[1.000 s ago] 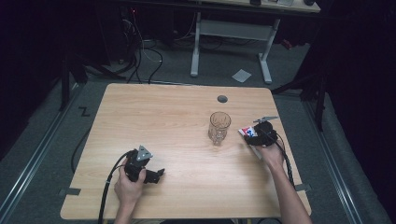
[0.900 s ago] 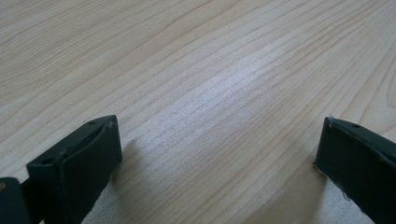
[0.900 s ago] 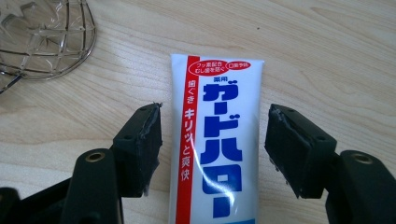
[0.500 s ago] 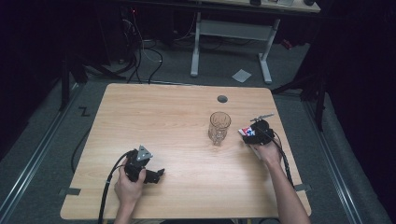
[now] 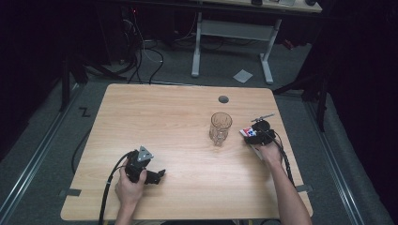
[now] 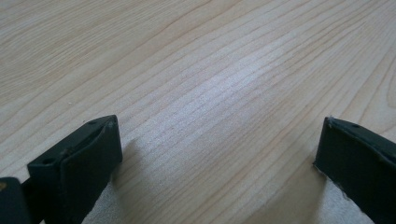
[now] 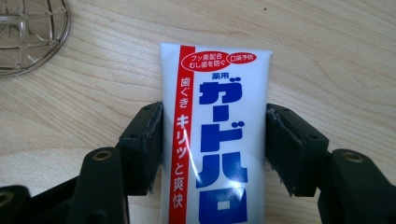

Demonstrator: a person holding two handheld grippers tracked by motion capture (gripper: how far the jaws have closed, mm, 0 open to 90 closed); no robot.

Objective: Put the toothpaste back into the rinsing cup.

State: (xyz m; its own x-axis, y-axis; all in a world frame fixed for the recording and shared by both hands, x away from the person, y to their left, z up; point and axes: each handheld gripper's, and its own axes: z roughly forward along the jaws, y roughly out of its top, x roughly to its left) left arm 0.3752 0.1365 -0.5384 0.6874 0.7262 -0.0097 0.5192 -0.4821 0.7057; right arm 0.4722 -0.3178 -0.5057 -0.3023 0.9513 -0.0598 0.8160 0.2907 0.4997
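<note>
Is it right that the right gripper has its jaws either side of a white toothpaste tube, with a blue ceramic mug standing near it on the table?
Not quite: it is a clear glass tumbler, not a blue mug, as the high view shows. The rest holds: the right gripper, jaws just closing, sits either side of the white toothpaste tube on the table.

I read blue katakana ガードハロ on the white toothpaste tube, plus キリッと爽快 down its red stripe.

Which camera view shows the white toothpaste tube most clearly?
The right gripper view: the toothpaste tube lies close up between the jaws, its red and blue print readable. In the high view it is a small patch beside the right gripper. The left gripper view looks at bare table.
</note>
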